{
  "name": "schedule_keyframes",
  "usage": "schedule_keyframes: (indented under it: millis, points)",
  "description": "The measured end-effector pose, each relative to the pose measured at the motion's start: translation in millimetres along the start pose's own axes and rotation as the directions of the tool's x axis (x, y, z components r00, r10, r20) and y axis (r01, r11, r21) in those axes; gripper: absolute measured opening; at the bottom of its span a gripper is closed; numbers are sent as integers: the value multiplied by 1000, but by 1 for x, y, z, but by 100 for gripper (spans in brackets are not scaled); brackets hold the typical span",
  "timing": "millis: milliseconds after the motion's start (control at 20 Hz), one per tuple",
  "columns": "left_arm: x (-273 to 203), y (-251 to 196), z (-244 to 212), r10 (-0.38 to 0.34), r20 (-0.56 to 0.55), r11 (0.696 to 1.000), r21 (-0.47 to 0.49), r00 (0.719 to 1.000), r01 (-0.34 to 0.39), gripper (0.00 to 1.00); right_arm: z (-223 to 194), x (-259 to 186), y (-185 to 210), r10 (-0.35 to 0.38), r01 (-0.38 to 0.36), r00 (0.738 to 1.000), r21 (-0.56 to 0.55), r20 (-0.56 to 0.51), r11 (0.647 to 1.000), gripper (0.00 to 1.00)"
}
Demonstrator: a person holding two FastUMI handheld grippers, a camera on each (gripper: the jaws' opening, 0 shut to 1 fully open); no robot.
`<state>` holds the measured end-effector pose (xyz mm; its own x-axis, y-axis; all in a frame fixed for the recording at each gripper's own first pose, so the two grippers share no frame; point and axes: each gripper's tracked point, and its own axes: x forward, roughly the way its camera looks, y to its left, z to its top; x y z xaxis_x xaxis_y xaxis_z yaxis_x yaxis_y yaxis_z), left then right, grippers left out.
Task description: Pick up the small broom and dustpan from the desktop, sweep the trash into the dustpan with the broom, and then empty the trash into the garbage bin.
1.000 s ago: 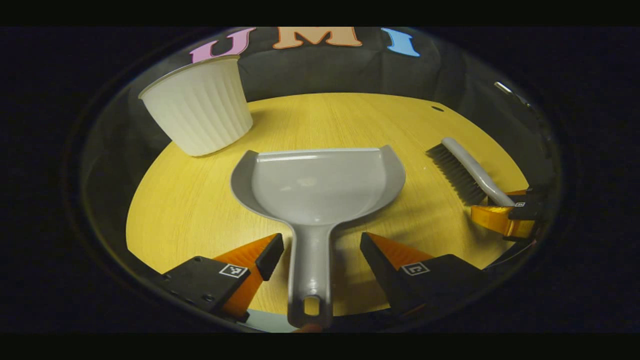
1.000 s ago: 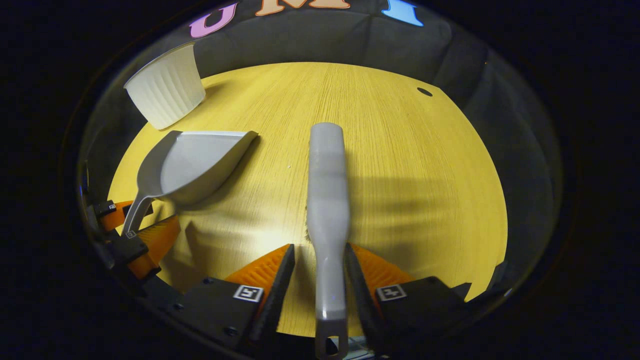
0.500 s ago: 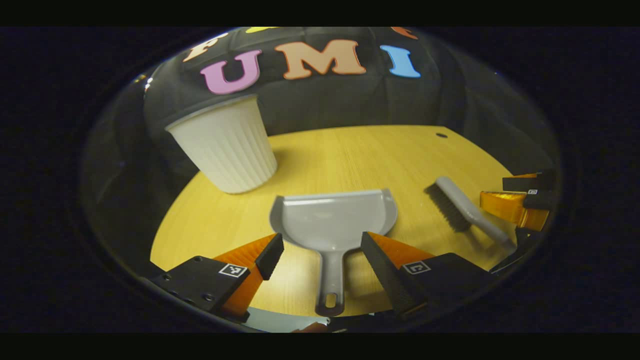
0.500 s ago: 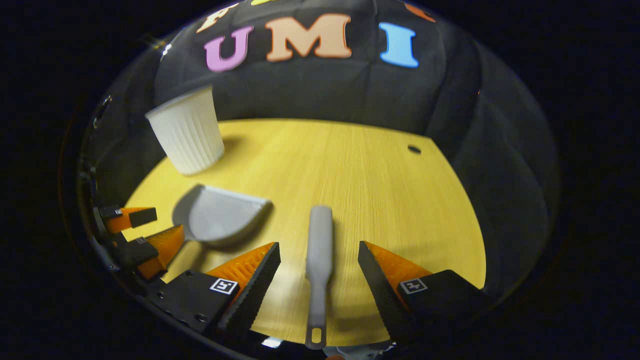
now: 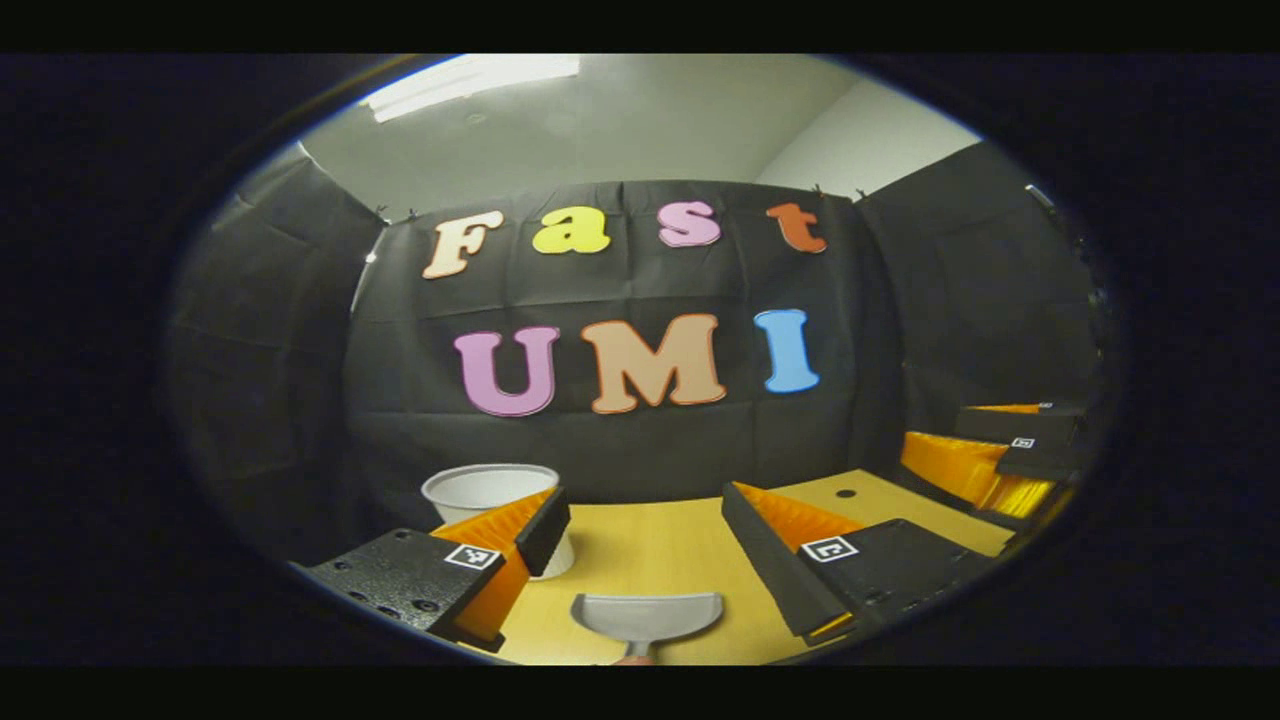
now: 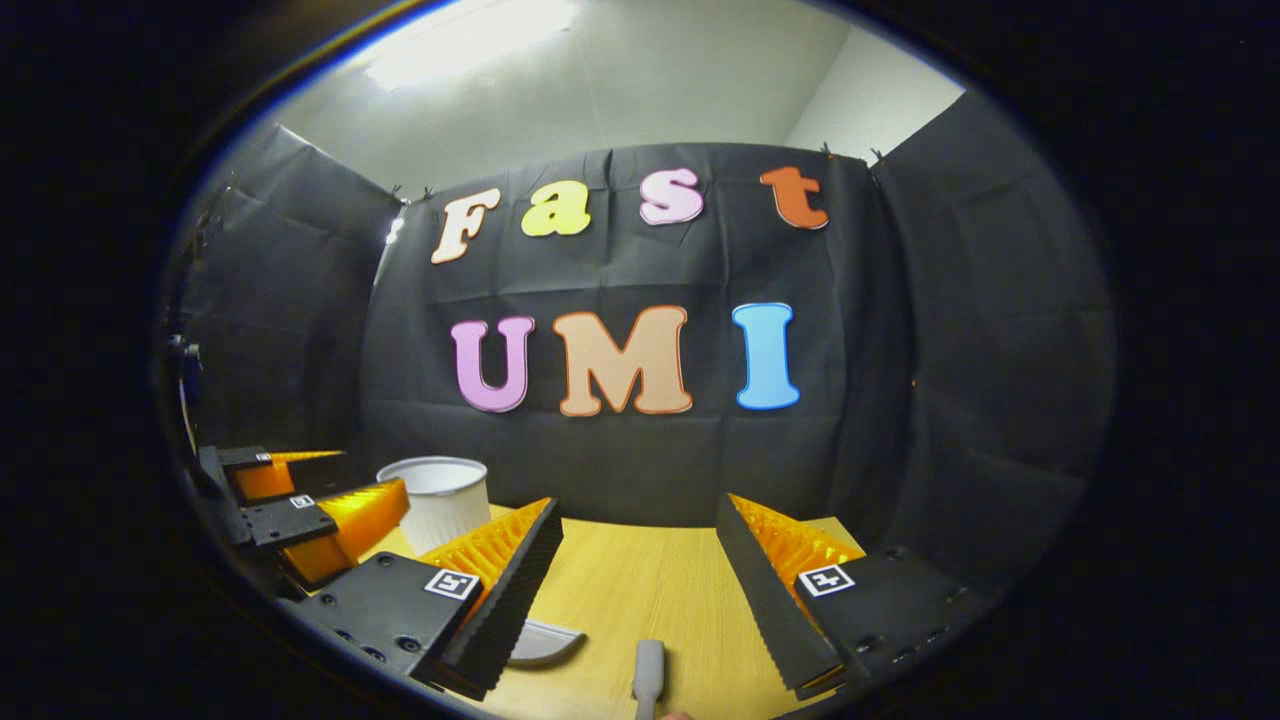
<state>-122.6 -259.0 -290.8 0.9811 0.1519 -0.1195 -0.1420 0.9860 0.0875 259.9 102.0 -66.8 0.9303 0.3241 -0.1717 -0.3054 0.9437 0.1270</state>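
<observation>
While both cameras are facing the black cloth wall, the left gripper [image 5: 645, 520] is hanging wide open above the table [image 5: 650, 545], gripping nothing. The dustpan [image 5: 647, 614] is lying flat on the table below its fingers, mouth toward the white bin [image 5: 487, 489]. One left finger is standing in front of the bin, hiding part of it.

Right gripper view: the right gripper [image 6: 640, 530] is also gaping wide, empty. The broom [image 6: 648, 676] tip is lying on the table below it, just beside the dustpan [image 6: 545, 643] edge, nearer than the bin [image 6: 440, 497]. Bin contents: cannot tell.
</observation>
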Motion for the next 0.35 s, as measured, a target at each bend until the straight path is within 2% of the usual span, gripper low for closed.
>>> schedule_keyframes:
  millis: [150, 350]
  points:
    - [8, -15, 4, -76, 28, 997, 15, 997, 75, 93, -2, -5, -2, -44, 44, 998, 13, 44, 999, 99]
    - [6, -24, 7, -134, 40, 990, 57, 990, 132, 93, 7, -15, 2, -82, 82, 996, -2, 44, 997, 99]
